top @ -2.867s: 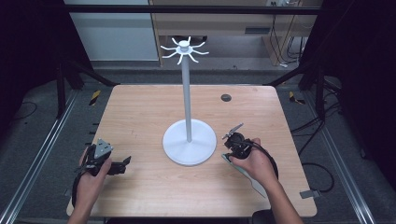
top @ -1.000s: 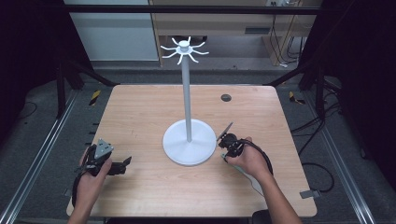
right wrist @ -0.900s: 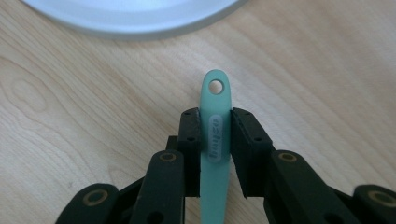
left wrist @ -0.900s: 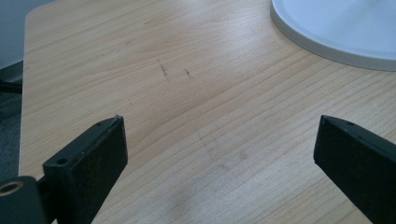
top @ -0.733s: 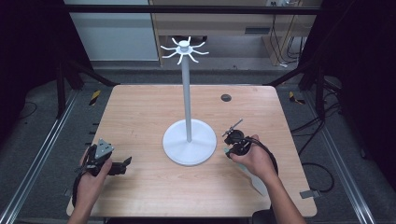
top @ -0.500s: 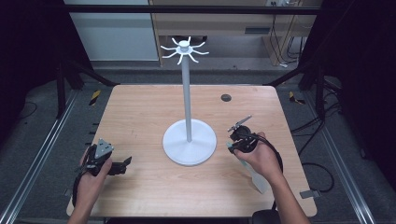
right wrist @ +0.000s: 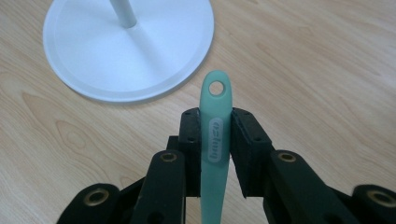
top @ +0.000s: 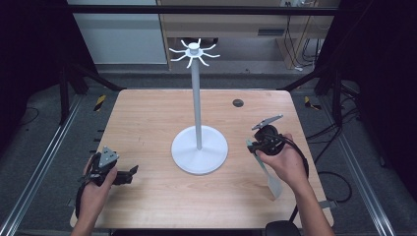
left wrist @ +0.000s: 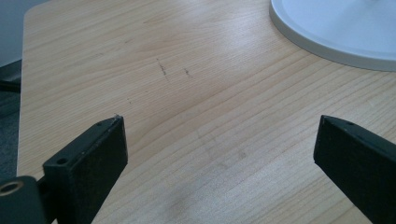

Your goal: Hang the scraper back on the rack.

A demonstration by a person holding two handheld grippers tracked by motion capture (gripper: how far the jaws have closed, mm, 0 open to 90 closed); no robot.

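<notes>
A white stand has a round base (top: 199,150) and a thin pole (top: 196,93) topped by a ring of hooks (top: 193,50). To the right of the base, my right gripper (top: 253,145) is raised off the table. It is shut on the handle of a pale green spatula (right wrist: 215,140); the handle's hole pokes out past the jaws toward the base (right wrist: 128,46). The spatula's blade (top: 273,184) hangs below the hand. My left gripper (top: 129,173) rests at the table's front left, open, with bare wood between its jaws (left wrist: 219,130).
The wooden table (top: 147,118) carries a small black round cap (top: 238,103) behind and to the right of the stand. Metal rails run along both sides of the table. The stand's base edge (left wrist: 336,32) lies beyond my left gripper.
My right hand has lifted and drifted right, away from the stand's base, still holding the spatula. The left hand has not moved.
</notes>
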